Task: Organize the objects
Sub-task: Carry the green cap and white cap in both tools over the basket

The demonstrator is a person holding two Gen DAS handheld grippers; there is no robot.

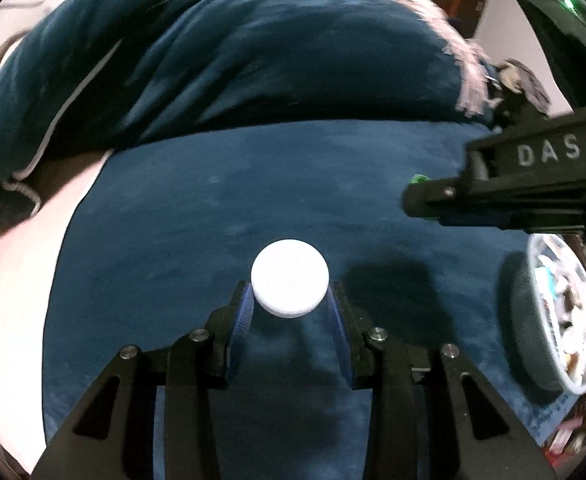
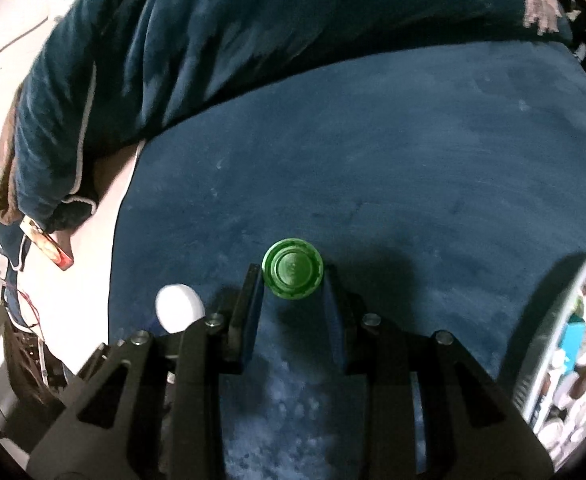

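Your left gripper [image 1: 289, 300] is clenched on a white cap [image 1: 290, 277]: the blue ribbed pads [image 1: 242, 312] press its rim from both sides, and its flat round face is turned toward the camera, so its short axis runs back along the fingers. It is a smooth, matte plastic disc with a faint embossed mark in the middle (too blurred to read). It hangs clear above the blue cloth [image 1: 253, 184], and a dark shadow lies on the cloth just to its right.

Your right gripper [image 2: 293, 284] grasps a green cap [image 2: 292, 274] the same way, pads tight on its rim, its round face toward the lens. This one is glossy, with concentric raised rings and a notched, ribbed edge. In that view the white cap shows just left of the black fingers.

Farther out, the cloth is a soft, velvety plush that covers the whole work surface, with pale scuffs in its nap. At the right edge sits a round grey-rimmed tray [image 1: 527, 320] crowded with small mixed items (too small to tell apart). From the left view, the right gripper's black body reaches in from the right with a sliver of green at its tip.

At the far side lies a bulky, rumpled blue blanket [image 1: 233, 52] with pale piping, and a pink fringe [image 1: 469, 76] at its right end.
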